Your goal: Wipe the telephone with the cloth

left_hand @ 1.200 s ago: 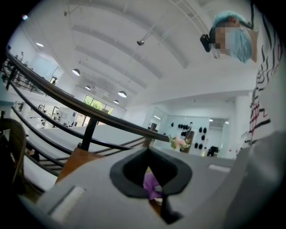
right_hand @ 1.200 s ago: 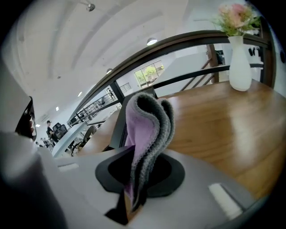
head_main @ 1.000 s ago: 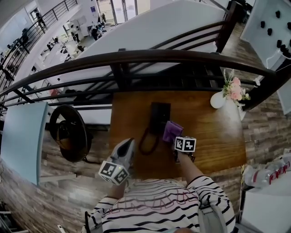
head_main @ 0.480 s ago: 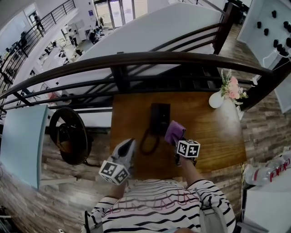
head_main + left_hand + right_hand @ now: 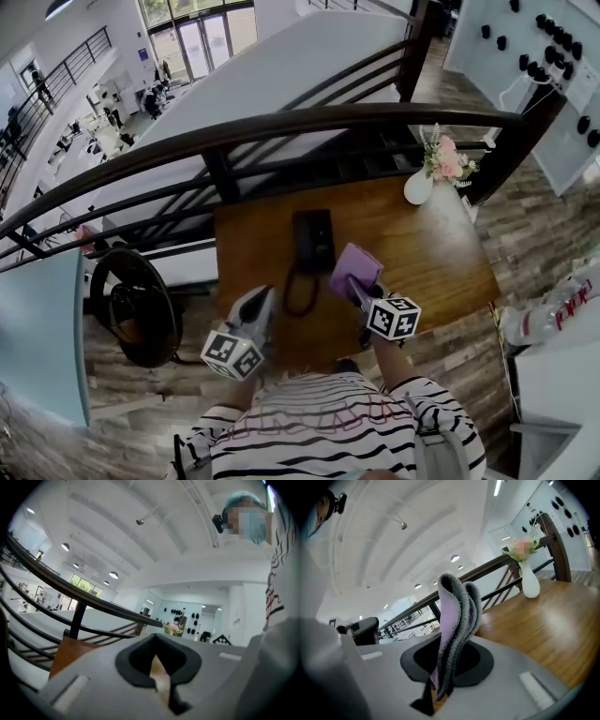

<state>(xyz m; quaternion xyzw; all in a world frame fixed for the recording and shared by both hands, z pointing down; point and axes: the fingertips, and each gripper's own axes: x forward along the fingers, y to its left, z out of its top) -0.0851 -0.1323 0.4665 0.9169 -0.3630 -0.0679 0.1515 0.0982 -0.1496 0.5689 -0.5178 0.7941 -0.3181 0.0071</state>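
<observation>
**A:** Head view, where was the phone (image 5: 312,241)?

**B:** On the bench (image 5: 433,255), lengthwise away from the person, just up-left of the right claw (image 5: 360,285).

**A:** Gripper views?

**B:** Left claw (image 5: 161,674) was pinched together, empty. Right one clamped the cloth (image 5: 457,620) upright.

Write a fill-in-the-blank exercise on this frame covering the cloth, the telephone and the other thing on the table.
1. The right gripper is shut on a ___ cloth.
2. The telephone on the table is ___ in colour.
3. The white vase holds pink ___.
4. The left gripper has ___ between its jaws.
Missing words: purple; black; flowers; nothing.
</observation>
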